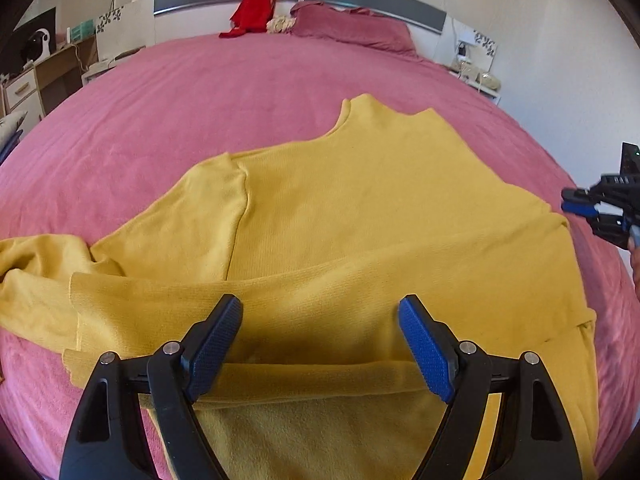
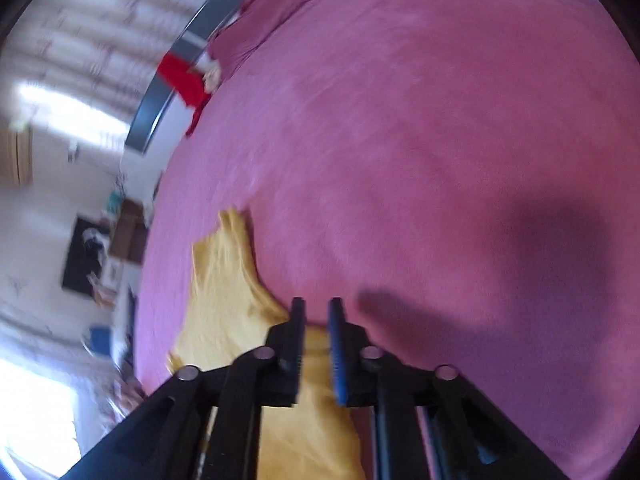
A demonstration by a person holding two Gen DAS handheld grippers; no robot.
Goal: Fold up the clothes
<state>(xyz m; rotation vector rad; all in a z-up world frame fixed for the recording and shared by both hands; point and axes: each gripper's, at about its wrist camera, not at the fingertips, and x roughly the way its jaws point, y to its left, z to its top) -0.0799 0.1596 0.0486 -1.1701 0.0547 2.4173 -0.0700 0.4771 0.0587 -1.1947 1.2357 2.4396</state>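
the sweater point(image 1: 360, 220) lies spread on the bed point(image 1: 200, 100), neck toward the far end, one sleeve folded across its near part and the other trailing off to the left. the left gripper point(image 1: 320, 344) sits over the sweater's near edge, and the right gripper point(image 1: 576, 204) is off the sweater's right side, over the bedding. at the far end, a pillow point(image 1: 352, 28) lies against the headboard point(image 1: 380, 0), with another garment point(image 1: 256, 4) draped over the headboard just left of it.
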